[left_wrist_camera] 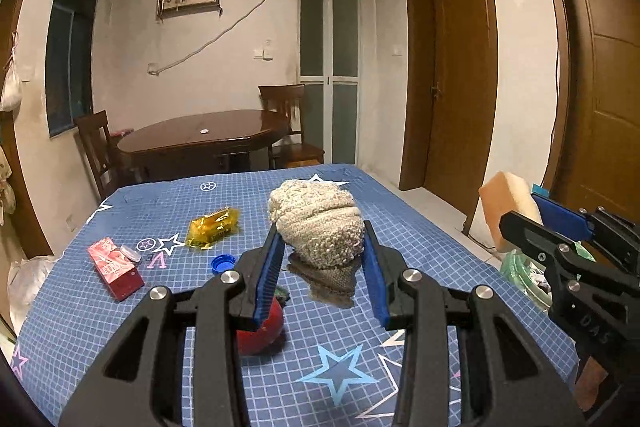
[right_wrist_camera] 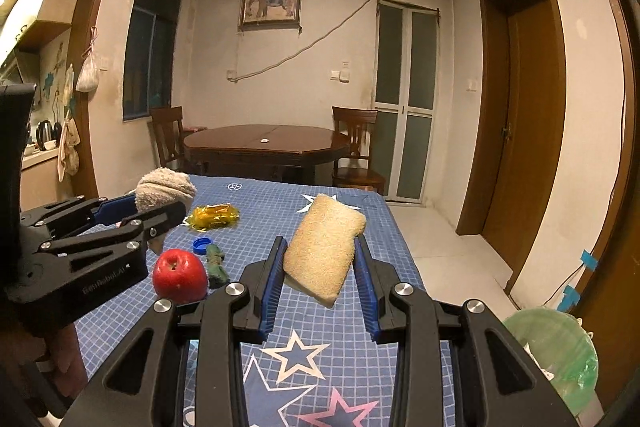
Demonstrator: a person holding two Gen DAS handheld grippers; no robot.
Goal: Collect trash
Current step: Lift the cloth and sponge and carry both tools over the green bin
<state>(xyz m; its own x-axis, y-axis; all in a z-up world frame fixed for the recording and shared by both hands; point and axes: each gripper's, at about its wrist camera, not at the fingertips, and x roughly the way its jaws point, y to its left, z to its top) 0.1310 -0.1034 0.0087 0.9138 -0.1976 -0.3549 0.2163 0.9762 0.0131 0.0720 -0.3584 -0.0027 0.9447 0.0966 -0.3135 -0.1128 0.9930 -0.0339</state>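
right claw (left_wrist_camera: 516,223): "DAS" | tablecloth (left_wrist_camera: 160,261): "V"

We see beige fuzzy cloth wad (left_wrist_camera: 316,223) at centre of left wrist view, clamped between blue pads, lifted off cloth-covered table, limp end drooping. In right wrist view, tan sponge block (right_wrist_camera: 324,251) sits centre frame, tilted, pinched by its sides. Left of centre in that view: yellow crinkled wrapper (right_wrist_camera: 214,217) lying flat, blue bottle cap (right_wrist_camera: 201,245) just below it. Red carton (left_wrist_camera: 116,267) lies flat at left of left wrist view. Green-lined bin (right_wrist_camera: 556,355) at lower right.
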